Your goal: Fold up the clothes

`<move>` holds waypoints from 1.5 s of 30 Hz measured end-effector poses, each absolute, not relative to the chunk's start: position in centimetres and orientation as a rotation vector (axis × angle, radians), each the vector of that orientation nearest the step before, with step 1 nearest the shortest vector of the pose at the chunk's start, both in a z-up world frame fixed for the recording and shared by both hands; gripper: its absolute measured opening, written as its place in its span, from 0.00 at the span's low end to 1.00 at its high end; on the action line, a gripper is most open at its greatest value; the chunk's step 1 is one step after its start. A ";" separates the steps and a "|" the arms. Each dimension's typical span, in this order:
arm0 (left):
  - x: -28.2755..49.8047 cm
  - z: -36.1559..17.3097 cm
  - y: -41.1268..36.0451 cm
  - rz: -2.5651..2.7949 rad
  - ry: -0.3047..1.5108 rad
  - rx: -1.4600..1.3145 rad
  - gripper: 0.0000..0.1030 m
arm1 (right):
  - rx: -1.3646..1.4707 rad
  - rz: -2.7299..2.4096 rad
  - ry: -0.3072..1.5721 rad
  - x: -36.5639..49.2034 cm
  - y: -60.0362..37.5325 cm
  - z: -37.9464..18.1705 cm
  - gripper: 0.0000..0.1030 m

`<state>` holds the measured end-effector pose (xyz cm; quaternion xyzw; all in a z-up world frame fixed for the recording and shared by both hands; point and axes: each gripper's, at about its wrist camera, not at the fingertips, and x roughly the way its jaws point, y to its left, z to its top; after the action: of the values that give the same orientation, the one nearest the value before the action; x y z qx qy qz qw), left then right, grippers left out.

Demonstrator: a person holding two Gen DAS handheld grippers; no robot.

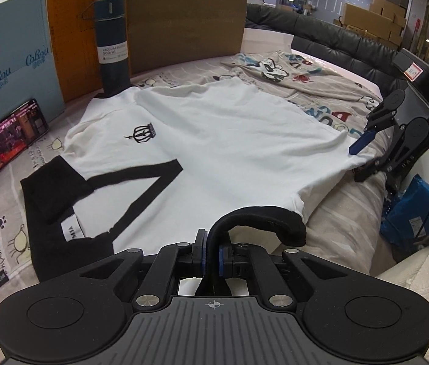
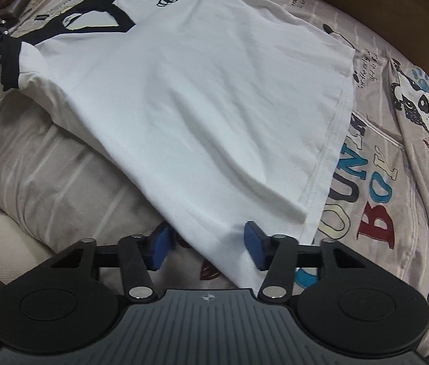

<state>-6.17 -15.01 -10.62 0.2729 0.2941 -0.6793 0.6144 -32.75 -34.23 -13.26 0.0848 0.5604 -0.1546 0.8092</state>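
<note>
A white T-shirt (image 1: 214, 140) with black V-neck trim, black sleeve cuffs and a small crown logo lies face up on the patterned bed sheet (image 1: 10, 234). My left gripper (image 1: 212, 255) is shut on the black cuff (image 1: 263, 222) of the near sleeve. My right gripper (image 2: 208, 248) is open, its blue pads on either side of the shirt's bottom hem corner (image 2: 238, 261). The right gripper also shows in the left wrist view (image 1: 363, 158) at the shirt's far right corner. The shirt (image 2: 190, 91) stretches away from the right gripper toward the collar.
A dark vacuum bottle (image 1: 112, 45) stands behind the shirt by cardboard boxes (image 1: 184, 21) and a blue box (image 1: 10, 60). A lit phone (image 1: 7, 137) leans at the left. A printed quilt (image 2: 412, 121) lies beside the shirt. A black sofa (image 1: 336, 39) lines the far edge.
</note>
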 end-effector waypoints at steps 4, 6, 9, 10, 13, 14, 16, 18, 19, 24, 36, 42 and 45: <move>-5.2 -10.1 -16.0 -1.549 0.650 0.633 0.06 | 0.179 -0.338 1.152 -32.4 -36.7 -12.0 0.05; -4.4 -9.6 -16.7 -1.534 0.624 0.634 0.06 | 0.160 -0.345 1.099 -31.7 -38.1 -10.6 0.05; -2.9 -9.1 -18.5 -1.518 0.587 0.643 0.05 | 0.118 -0.355 1.056 -30.0 -40.5 -9.7 0.05; -2.5 -9.2 -19.2 -1.515 0.581 0.649 0.06 | 0.107 -0.356 1.058 -29.3 -41.1 -9.8 0.05; -1.3 -9.9 -21.2 -1.516 0.596 0.670 0.06 | 0.097 -0.358 1.084 -27.6 -42.3 -11.0 0.05; -1.0 -10.4 -21.7 -1.515 0.607 0.676 0.06 | 0.097 -0.358 1.096 -27.2 -42.6 -11.4 0.05; -0.4 -11.1 -22.5 -1.507 0.632 0.682 0.07 | 0.098 -0.358 1.119 -26.3 -43.3 -12.4 0.05; 0.5 -11.7 -23.1 -1.487 0.668 0.666 0.14 | 0.106 -0.370 1.136 -25.9 -43.9 -13.2 0.09; 1.1 -11.9 -23.2 -1.475 0.684 0.649 0.17 | 0.116 -0.397 1.137 -26.0 -44.2 -13.4 0.17; 3.6 -12.1 -22.9 -1.390 0.709 0.575 0.41 | 0.185 -0.545 1.109 -27.2 -46.1 -13.8 0.34; 5.5 -9.8 -14.9 -1.195 0.834 0.258 0.53 | 0.612 -1.004 0.774 -34.9 -47.0 -12.1 0.65; 2.2 -10.9 -12.9 -1.200 0.870 0.316 0.53 | 0.963 -1.001 0.570 -38.1 -43.5 -12.7 0.69; 1.8 -11.4 -12.8 -1.184 0.862 0.385 0.53 | 0.979 -1.023 0.603 -37.0 -42.8 -13.7 0.67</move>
<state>1.79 -12.85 -11.41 0.1745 0.3909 -0.5368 0.7270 -36.96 -42.79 -13.69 0.4426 0.2726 -0.4625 0.7183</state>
